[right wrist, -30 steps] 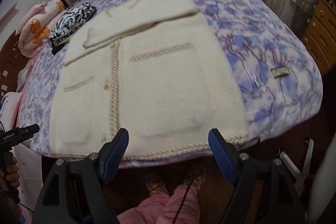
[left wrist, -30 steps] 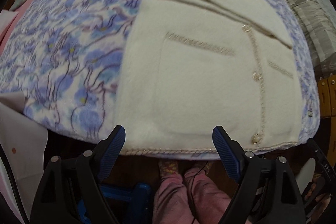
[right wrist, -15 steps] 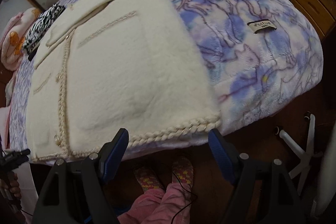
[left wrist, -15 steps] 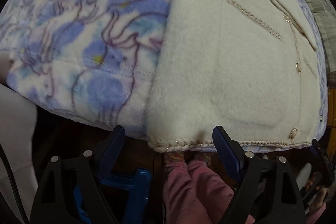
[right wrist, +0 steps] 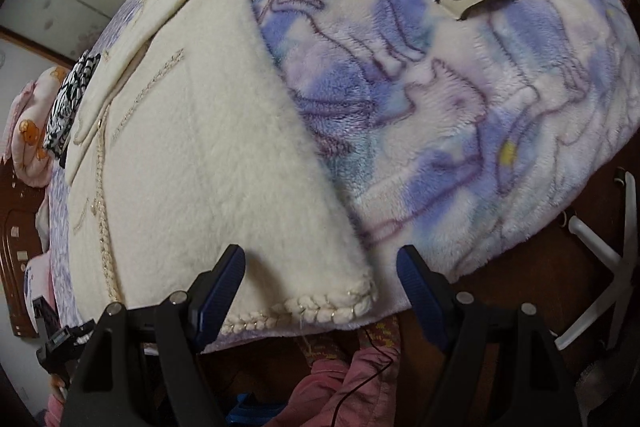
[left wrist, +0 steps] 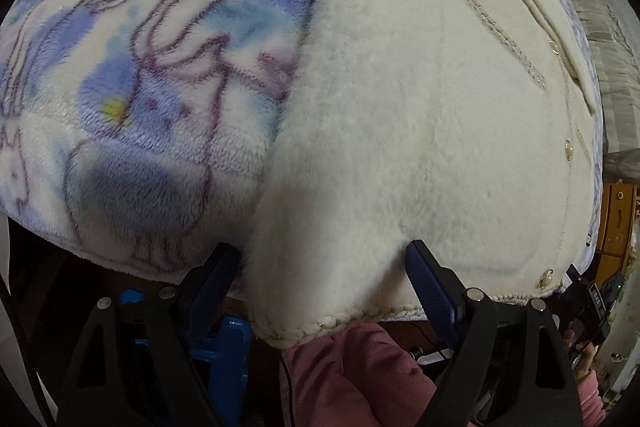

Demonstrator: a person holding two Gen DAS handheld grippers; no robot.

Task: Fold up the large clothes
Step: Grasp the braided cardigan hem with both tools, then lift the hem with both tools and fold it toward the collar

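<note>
A cream fleece cardigan point(left wrist: 420, 115) with braided trim and gold buttons lies flat on the blue-and-purple floral blanket point(left wrist: 152, 75), sleeves folded across its top. My left gripper point(left wrist: 320, 291) is open, its jaws on either side of the cardigan's bottom-left hem corner. My right gripper point(right wrist: 320, 287) is open, its jaws on either side of the bottom-right hem corner point(right wrist: 340, 303) of the cardigan point(right wrist: 192, 155). Neither has closed on the fabric.
A black-and-white patterned garment point(right wrist: 70, 103) and a pink bear-print cloth point(right wrist: 28, 139) lie at the bed's far side. A wooden dresser point(left wrist: 616, 223) stands right of the bed. A white chair base point(right wrist: 600, 247) stands near the bed corner. The person's pink trousers point(left wrist: 352, 379) are below.
Both grippers have moved forward and down to the cardigan's bottom hem corners, which now sit between the open jaws. The cardigan has not moved.
</note>
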